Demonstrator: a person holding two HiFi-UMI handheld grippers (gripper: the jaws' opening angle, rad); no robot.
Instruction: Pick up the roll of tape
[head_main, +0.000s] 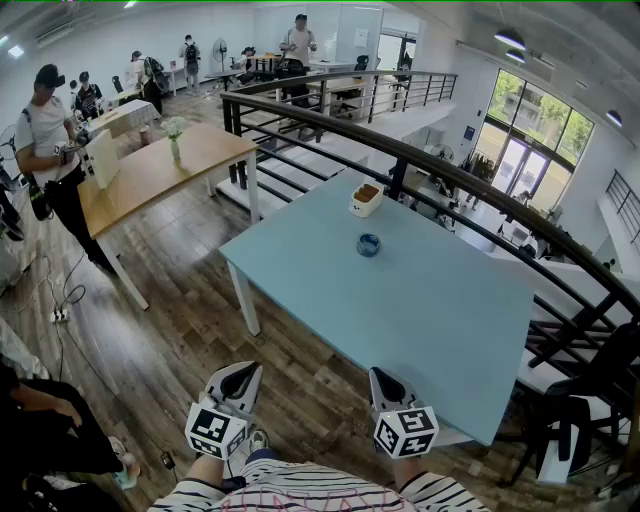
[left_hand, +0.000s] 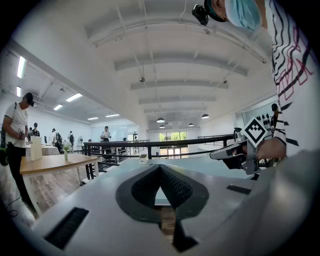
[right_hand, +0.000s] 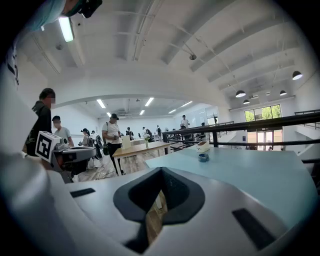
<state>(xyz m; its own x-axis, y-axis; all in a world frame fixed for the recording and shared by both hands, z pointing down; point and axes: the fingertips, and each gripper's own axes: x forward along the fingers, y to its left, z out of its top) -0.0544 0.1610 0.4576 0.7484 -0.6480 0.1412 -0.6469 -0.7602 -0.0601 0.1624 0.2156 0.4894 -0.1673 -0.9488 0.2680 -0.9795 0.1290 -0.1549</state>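
Note:
The roll of tape (head_main: 368, 244) is small, blue and lies flat near the middle of the light blue table (head_main: 430, 330). In the right gripper view the tape (right_hand: 203, 157) shows far ahead on the tabletop. Just behind it stands a white box (head_main: 366, 199). My left gripper (head_main: 247, 370) hangs over the wood floor, short of the table's near edge, with its jaws shut and empty. At that near edge my right gripper (head_main: 381, 377) is also shut on nothing. Both are well short of the tape. The left gripper view does not show the tape.
A black railing (head_main: 420, 160) runs along the table's far side. A wooden table (head_main: 150, 170) with a vase stands to the left, with a person (head_main: 45, 140) beside it. More people stand further back. Cables lie on the floor (head_main: 60, 310) at left.

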